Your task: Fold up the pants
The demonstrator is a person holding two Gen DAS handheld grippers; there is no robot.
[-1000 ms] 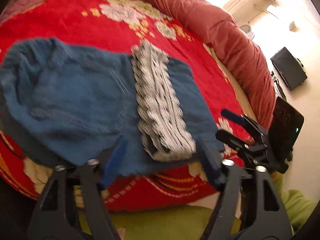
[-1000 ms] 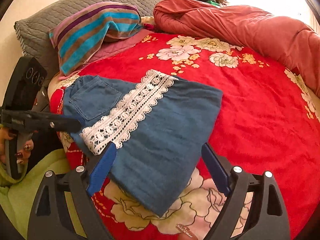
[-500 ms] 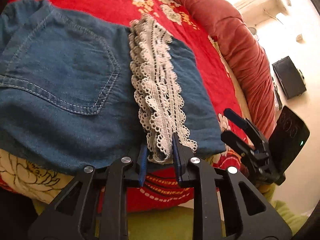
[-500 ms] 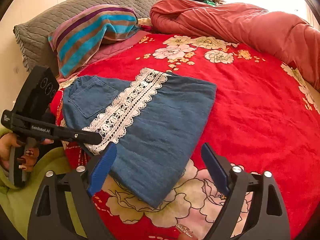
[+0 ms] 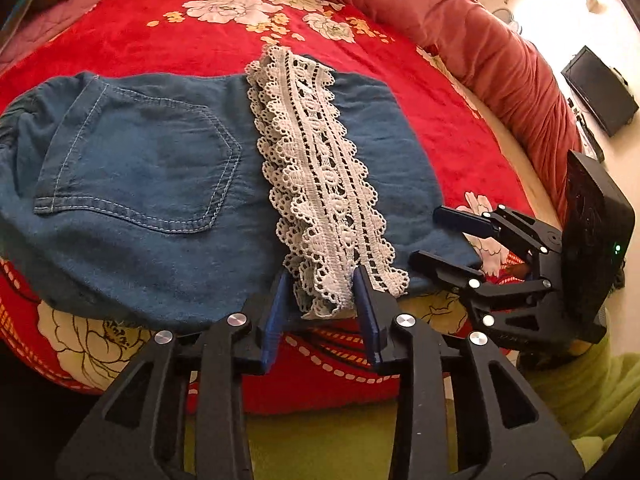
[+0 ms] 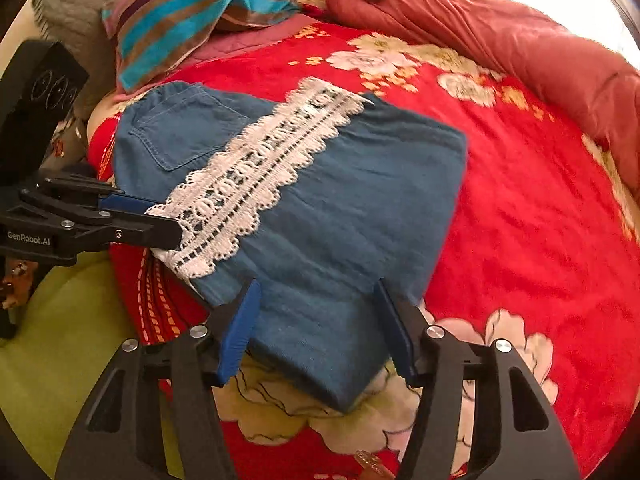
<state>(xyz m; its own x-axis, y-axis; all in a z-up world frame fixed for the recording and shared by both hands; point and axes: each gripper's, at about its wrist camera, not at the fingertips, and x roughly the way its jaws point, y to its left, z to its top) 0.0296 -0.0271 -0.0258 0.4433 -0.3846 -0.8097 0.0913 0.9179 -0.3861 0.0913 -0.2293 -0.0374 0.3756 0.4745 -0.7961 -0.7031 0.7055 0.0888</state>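
The pants (image 5: pixel 168 184) lie folded on the bed (image 5: pixel 168 36). Your left hand-held gripper (image 5: pixel 322 304) straddles the lace hem (image 5: pixel 320 184), jaws opening. Your right hand-held gripper (image 6: pixel 316 328) straddles the near denim edge, closing, not yet pinching, likely for another fold.

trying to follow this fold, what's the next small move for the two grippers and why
Probably close both before lifting. The left gripper straddles the lace trim end, jaws opening; the right gripper straddles the denim pants corner, jaws closing, not clearly pinching.
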